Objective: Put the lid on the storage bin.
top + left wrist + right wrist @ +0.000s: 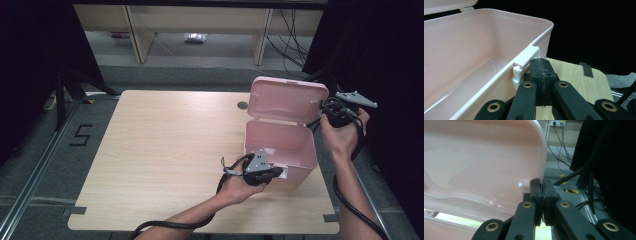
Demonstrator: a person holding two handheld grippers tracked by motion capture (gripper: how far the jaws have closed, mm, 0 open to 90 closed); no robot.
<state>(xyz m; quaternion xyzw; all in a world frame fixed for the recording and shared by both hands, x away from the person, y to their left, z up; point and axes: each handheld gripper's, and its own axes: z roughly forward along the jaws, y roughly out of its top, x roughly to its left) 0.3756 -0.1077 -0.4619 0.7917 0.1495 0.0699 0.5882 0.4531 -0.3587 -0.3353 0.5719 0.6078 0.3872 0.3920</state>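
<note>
Pink box (280,145): light, thin, slick plastic; best held by rim. Fingers pressed together on both, L gripper (280,172) beside front latch (524,63), R gripper (322,107) at lid (289,99) edge.

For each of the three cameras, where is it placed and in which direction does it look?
High view: above the person's side, looking forward and down on the table; both forearms, the left claw and the right claw show.
Left gripper view: rides the left claw, looking along its shut jaws past the clasp into the pink box.
Right gripper view: rides the right claw, looking along shut jaws at the raised lid.
All three views share the pink box.
</note>
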